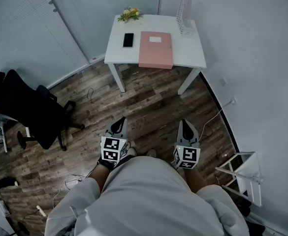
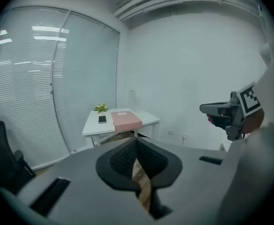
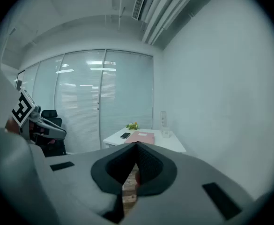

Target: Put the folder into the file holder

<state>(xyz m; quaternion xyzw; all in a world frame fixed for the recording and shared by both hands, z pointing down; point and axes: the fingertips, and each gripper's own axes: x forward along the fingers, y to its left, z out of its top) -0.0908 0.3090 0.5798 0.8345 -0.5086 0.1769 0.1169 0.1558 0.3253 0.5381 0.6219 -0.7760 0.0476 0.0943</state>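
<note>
Head view has us standing well back from the white tabletop (image 1: pixel 195 53) at the top centre of the frame, with a stretch of wooden floor (image 1: pixel 148 102) in between. Both tools hang low in front of us, the left gripper (image 1: pixel 119 124) left of centre and the right gripper (image 1: pixel 185 125) right of centre. Each gripper view shows its jaws clenched together on nothing, with just floor showing through the gap below the tips. The pink folder (image 1: pixel 156 49) lies flat mid-tabletop, its near edge at or maybe slightly past the front edge, we can't tell which. The file holder (image 1: pixel 184 14) stands upright at the tabletop's upper right corner, close to the wall and apart from the folder. A black phone (image 1: pixel 128 40) lies just beside the folder on its left, and some flowers (image 1: pixel 130 14) sit at the upper left corner. So the job hasn't really started, we reckon. What could bite us: a flat folder gives shut jaws nothing to pinch, so we'd need to open up and catch that near edge, and a sloppy scrape could shove it into the phone or off the front. The holder looks light, so feeding the folder in at an angle might tip it or push it against the wall. There are also loose cables (image 1: pixel 90 95) on the floor, left of centre, so watch the walk-up.
</note>
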